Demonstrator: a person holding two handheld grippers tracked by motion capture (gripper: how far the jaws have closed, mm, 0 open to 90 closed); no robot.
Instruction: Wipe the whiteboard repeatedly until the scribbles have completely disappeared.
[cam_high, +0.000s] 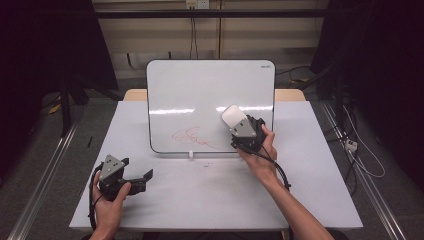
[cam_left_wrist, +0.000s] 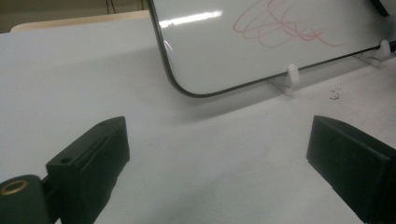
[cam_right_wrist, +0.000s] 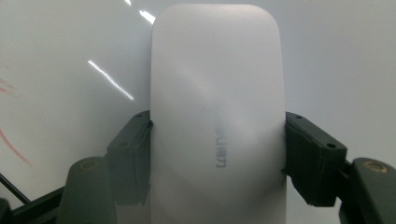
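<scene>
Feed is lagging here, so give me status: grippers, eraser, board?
Right gripper shut on white eraser, held up at whiteboard. Left gripper open, low over table. Red scribble unwiped, path clear.

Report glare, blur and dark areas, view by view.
High view: room edges are dark; ceiling lights streak across the upright white whiteboard. Left gripper view: the near black jaws are soft, and the red scribble is slightly blurred. Right gripper view: the rounded white eraser looks hazy, with glare streaks on the board beside it.

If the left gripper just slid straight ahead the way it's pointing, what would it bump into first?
Probably the whiteboard, near its lower corner and small white foot. The left gripper is open, with bare table ahead until then.
</scene>
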